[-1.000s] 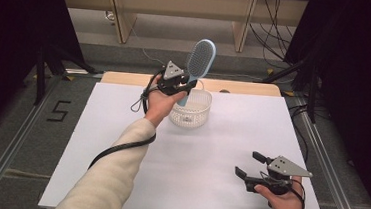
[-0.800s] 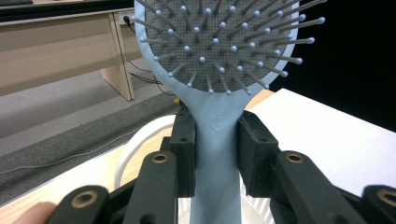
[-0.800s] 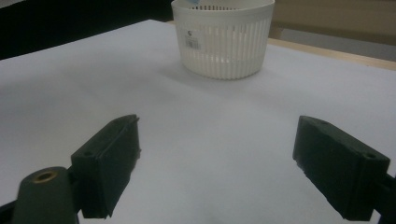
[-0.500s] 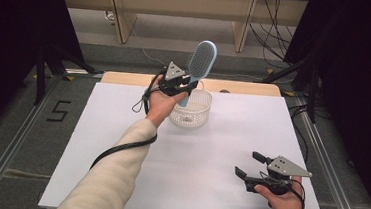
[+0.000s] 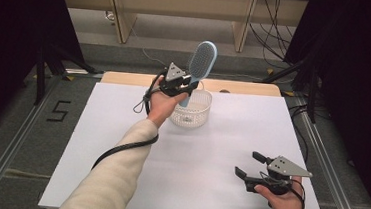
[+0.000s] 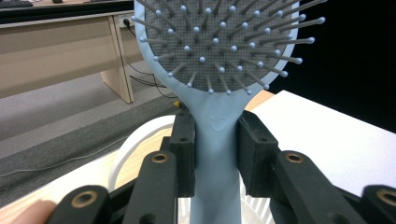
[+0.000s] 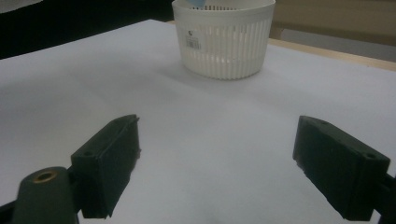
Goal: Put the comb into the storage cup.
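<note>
We see the left gripper (image 5: 187,86) clamped on the handle of a light blue plastic paddle hairbrush (image 5: 200,64), which stands nearly upright with its grey bristled head above the round white slotted plastic basket (image 5: 191,110). In the left gripper view both black pads (image 6: 183,154) press flat against the two sides of the hairbrush (image 6: 217,93) handle, just below the head, and the basket (image 6: 135,149) rim shows directly beneath the jaws. The lower end of the handle dips inside the basket; we cannot tell whether it touches the bottom. The basket sits on the white tabletop (image 5: 121,129) near its far edge. The right gripper (image 5: 249,165) is held low over the tabletop, well apart from the basket on the near right side, its jaws spread wide with nothing between them. In the right gripper view, the basket (image 7: 223,39) stands beyond the open pads (image 7: 112,161).
</note>
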A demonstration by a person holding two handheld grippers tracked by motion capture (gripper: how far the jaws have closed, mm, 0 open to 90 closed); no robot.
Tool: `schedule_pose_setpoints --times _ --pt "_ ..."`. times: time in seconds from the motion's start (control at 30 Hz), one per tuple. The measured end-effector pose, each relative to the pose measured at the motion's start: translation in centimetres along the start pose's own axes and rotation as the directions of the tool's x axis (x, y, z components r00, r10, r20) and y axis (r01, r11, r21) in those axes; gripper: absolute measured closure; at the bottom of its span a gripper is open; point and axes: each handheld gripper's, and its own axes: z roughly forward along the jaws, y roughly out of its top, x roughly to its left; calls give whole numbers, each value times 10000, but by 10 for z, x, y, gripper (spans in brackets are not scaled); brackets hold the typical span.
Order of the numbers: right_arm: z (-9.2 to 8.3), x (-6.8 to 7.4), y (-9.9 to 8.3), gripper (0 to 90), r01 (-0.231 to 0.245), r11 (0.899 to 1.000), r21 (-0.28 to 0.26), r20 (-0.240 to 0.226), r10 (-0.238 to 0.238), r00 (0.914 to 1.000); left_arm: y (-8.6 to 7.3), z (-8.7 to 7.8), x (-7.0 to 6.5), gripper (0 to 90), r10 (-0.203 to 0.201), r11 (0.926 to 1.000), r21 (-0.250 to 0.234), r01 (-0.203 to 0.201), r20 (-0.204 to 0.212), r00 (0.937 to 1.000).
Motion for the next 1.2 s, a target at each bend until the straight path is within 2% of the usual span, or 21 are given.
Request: schedule_pose_setpoints --times 0.13,1.2 --pt "0 0 0 156 36 10000 14 -14 -36 10000 -1 1 -1 699 -61 10000 -16 61 27 10000" --pt "0 0 0 156 17 10000 5 -23 -17 10000 -9 10 -2 699 200 9996 177 -202 146 9997"
